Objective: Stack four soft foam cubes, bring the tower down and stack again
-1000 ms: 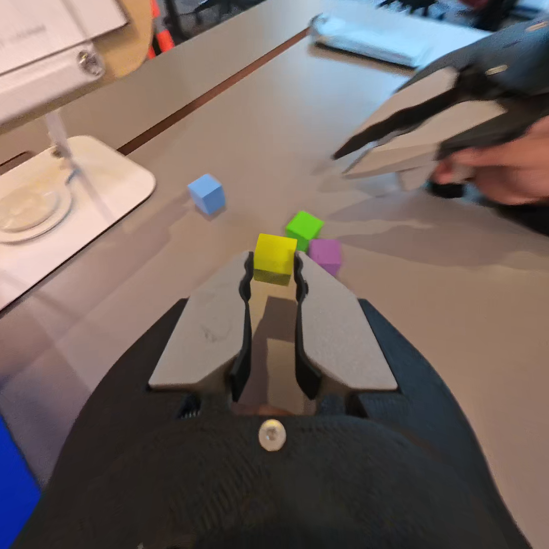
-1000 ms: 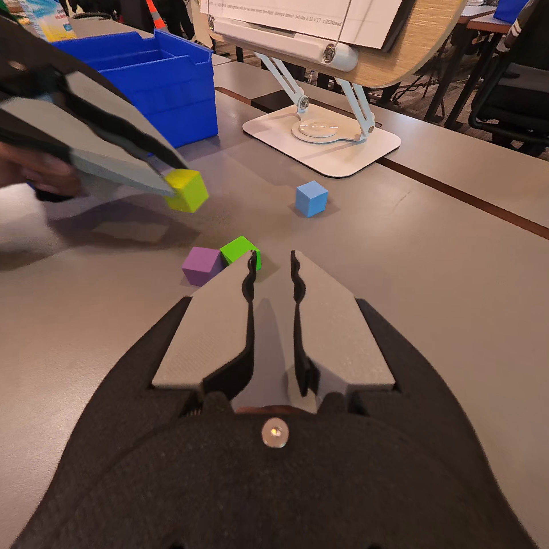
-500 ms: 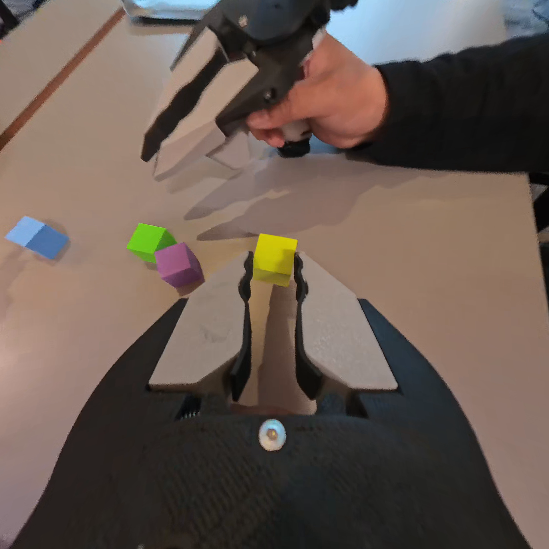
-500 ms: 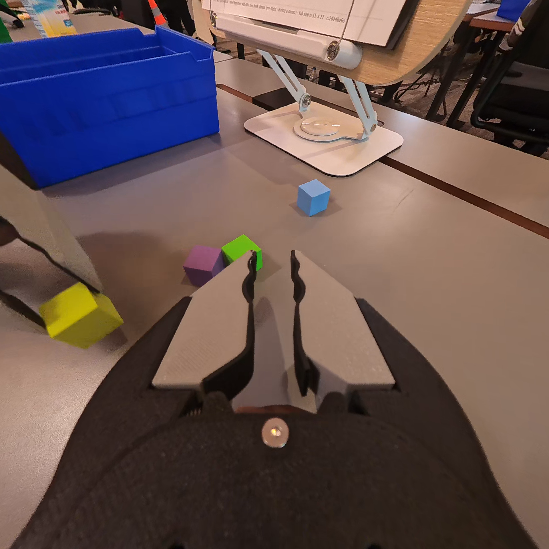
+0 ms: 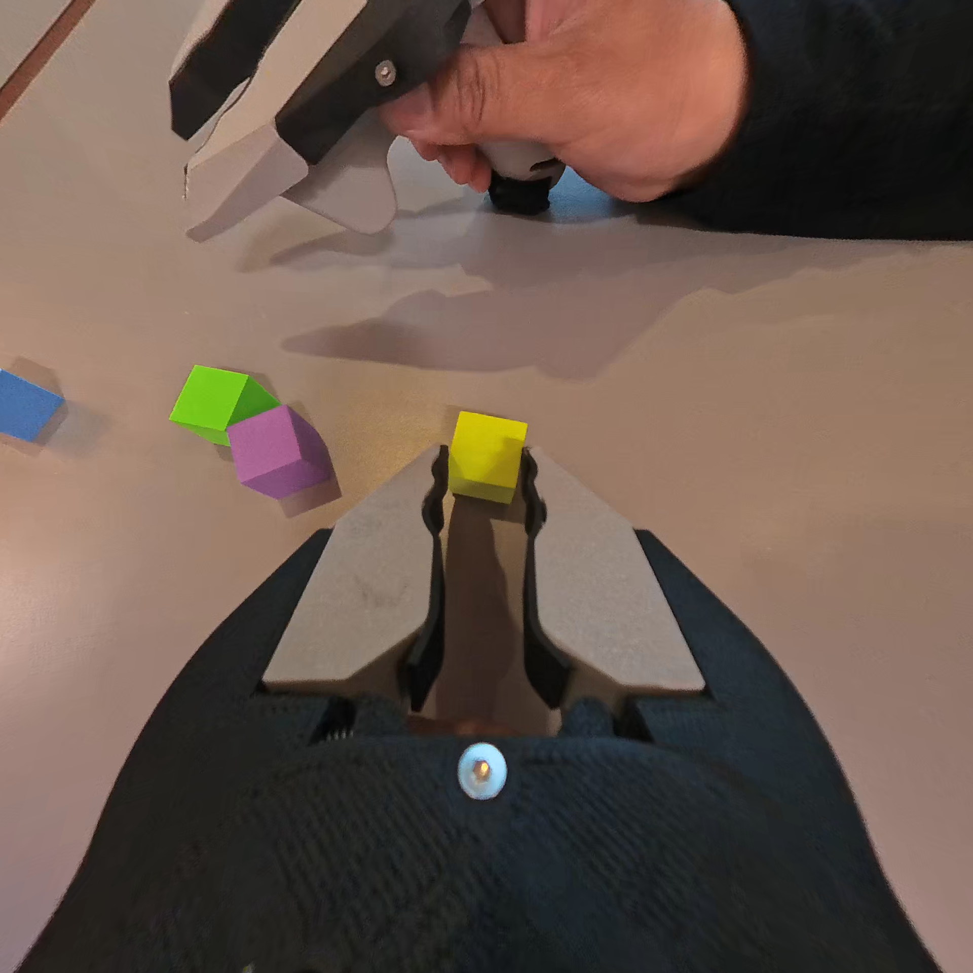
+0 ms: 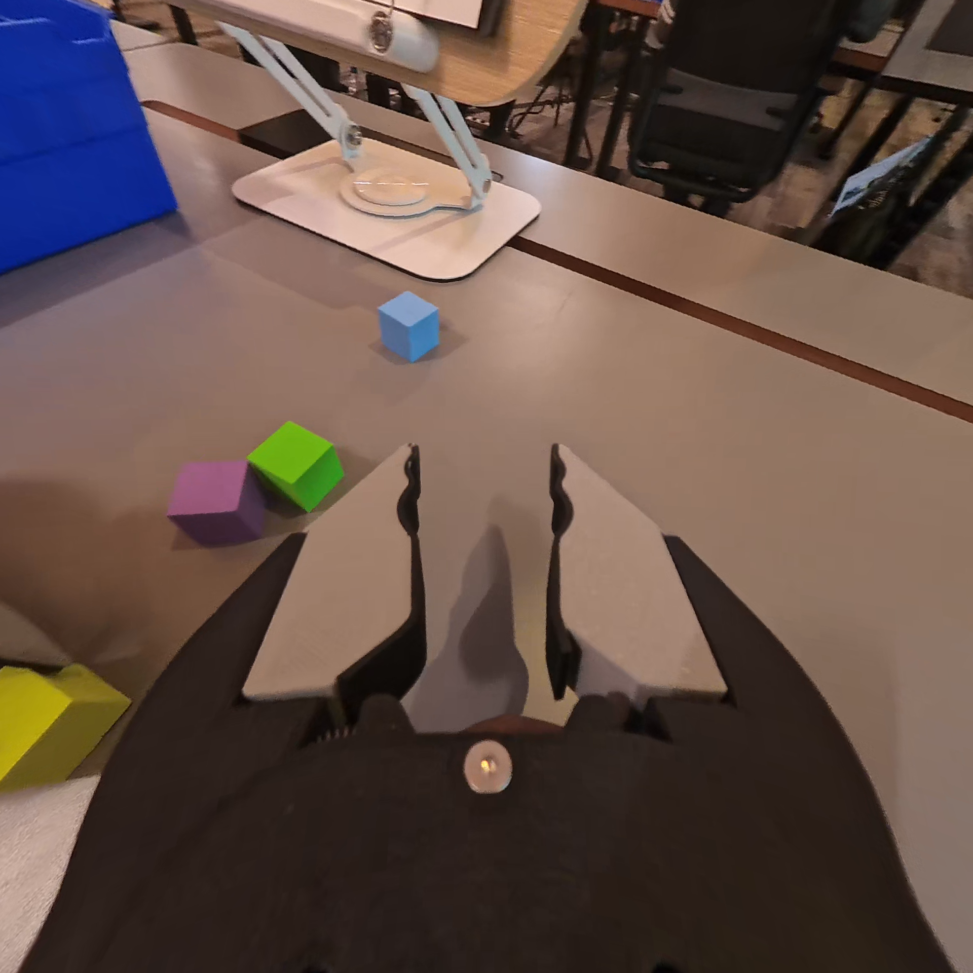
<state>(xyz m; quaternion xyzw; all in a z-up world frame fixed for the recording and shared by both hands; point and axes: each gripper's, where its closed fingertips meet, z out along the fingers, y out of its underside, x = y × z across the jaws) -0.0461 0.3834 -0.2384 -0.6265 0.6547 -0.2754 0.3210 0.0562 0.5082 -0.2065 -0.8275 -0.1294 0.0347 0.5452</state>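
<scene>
Foam cubes: none stacked. Yellow cube (image 5: 487, 457) sits frame centre, clamped by left gripper (image 5: 484, 474); green cube (image 6: 296, 464) and purple cube (image 6: 217, 500) touch at frame left, blue cube (image 6: 408, 326) lies apart. Right gripper (image 6: 482, 476) fingers are apart, empty. All stacking remains.

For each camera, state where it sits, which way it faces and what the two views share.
Left wrist view: rides the left tongs, looking along them at the clamped yellow cube; beyond, right tongs and a hand.
Right wrist view: rides the open right tongs, facing the blue cube and white stand.
Shared: green cube, purple cube, table.
</scene>
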